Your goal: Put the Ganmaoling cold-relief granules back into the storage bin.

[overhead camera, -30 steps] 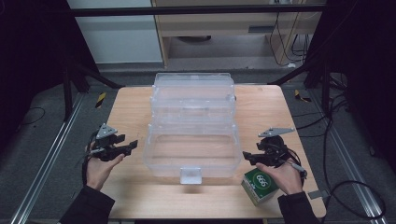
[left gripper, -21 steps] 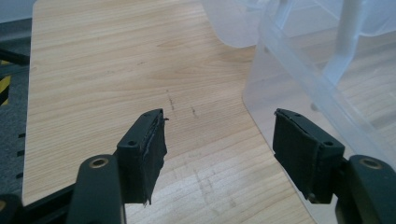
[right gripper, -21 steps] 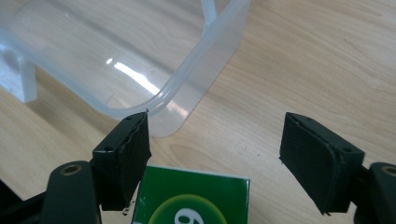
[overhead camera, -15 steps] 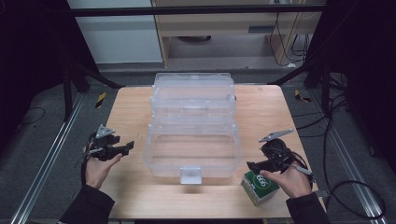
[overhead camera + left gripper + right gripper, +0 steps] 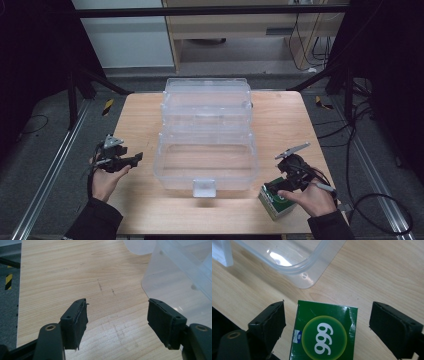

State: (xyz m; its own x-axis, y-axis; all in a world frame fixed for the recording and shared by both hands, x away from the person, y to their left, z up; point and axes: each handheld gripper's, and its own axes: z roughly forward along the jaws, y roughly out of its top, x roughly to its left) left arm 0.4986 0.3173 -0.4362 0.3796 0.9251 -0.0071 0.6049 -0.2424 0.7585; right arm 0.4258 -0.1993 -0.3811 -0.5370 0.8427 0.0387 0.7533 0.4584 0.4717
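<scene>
A green box marked 999 lies on the wooden table at the front right, also seen in the high view as the green box. My right gripper is open, its jaws standing either side of the box with gaps on both sides. In the high view the right gripper sits just above the box. A clear plastic bin with its lid folded back stands mid-table. My left gripper is open over bare wood left of the bin, shown too as the left gripper.
The bin's front latch juts toward me. The bin's corner lies just beyond the green box. Black frame posts and cables stand off the table's right side. A yellow-black marker lies on the floor at the left.
My right gripper has moved down and toward me until its jaws straddle the green box. The left gripper drifted slightly left, still open.
</scene>
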